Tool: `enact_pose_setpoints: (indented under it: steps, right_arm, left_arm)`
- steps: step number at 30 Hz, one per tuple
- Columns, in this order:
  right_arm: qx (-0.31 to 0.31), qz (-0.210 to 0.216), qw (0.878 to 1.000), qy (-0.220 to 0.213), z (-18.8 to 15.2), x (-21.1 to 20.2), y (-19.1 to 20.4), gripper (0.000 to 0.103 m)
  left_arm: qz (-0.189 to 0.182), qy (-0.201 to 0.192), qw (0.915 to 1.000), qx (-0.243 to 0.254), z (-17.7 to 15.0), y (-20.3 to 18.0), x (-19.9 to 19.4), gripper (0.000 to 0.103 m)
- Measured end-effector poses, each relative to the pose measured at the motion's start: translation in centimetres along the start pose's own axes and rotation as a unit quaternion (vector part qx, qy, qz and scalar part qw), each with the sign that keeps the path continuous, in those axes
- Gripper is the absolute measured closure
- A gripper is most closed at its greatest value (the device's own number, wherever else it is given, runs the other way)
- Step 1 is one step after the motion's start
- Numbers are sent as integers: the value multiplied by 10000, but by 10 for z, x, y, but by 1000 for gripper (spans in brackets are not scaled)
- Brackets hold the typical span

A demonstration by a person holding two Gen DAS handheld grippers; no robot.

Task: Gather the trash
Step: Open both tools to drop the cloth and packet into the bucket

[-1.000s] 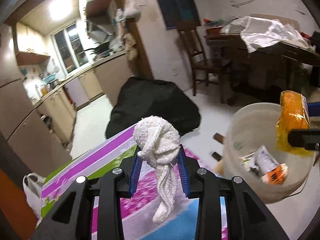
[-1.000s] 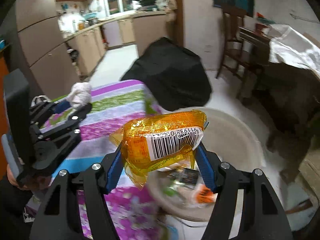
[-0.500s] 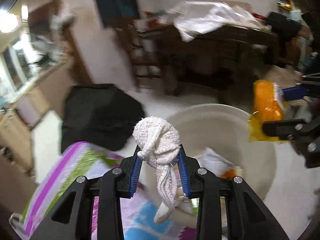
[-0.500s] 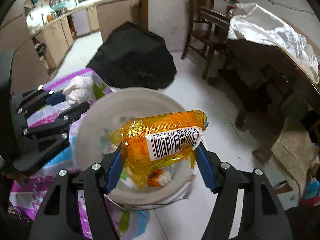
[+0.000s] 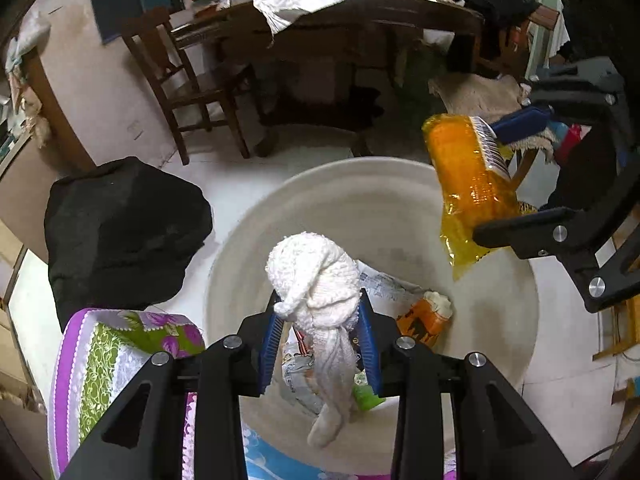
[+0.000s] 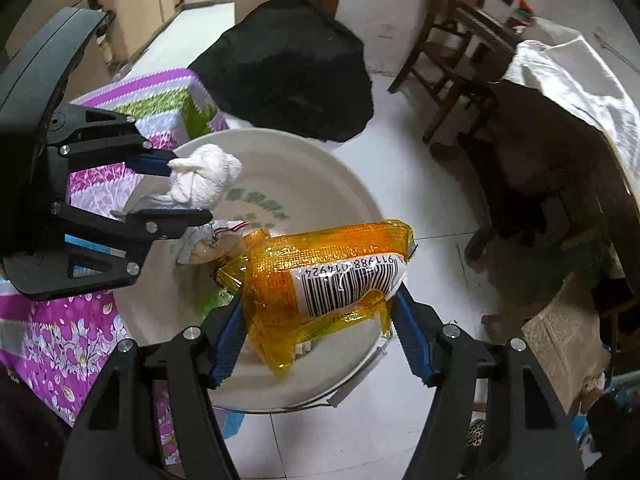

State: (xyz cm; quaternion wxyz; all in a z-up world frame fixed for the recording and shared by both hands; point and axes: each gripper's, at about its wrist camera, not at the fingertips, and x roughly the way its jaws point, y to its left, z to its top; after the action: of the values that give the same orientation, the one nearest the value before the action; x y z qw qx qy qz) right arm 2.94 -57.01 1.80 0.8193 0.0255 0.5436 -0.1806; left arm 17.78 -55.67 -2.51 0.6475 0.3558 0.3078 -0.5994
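Bucket (image 5: 372,184) lies directly below both tools. The left tool (image 5: 318,332) pinches a white rag (image 5: 316,276) over its middle; the right tool (image 6: 320,320) clasps an orange wrapper (image 6: 320,264) crosswise above the rim.

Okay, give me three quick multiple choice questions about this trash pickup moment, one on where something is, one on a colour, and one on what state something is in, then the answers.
1. Where does the crumpled white cloth rag hang?
A. over the round white plastic bucket
B. on the wooden chair
C. on the floor

2. What colour is the crinkly plastic snack wrapper with a barcode?
A. blue
B. orange
C. black

3. What state is the left gripper in?
A. wide open, empty
B. out of view
C. shut on the rag

Answers: 1 A, the rag hangs above the bucket's mouth. 2 B, the film is orange. 3 C, its blue pads pinch the rag.
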Motion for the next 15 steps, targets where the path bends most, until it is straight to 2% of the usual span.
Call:
enact_pose_setpoints:
  steps: [3,5,6,15]
  right_arm:
    - [-131,44,9999,94,4,10,1,36]
    - [-208,9,9997,159,6,18,0,27]
    - [-220,-31,9996,151,7,21,-1,27]
    - [-201,-39,9997,99,3,24,-1,27]
  left_arm:
    - [-57,105,9999,30,-9,3,3,64]
    - [-47,132,9999,-37,-11,8,8,54]
    - [-24,97,9999,-51,-11,9,9,49]
    - [114,-30,9997,-194,-26,18,5,48]
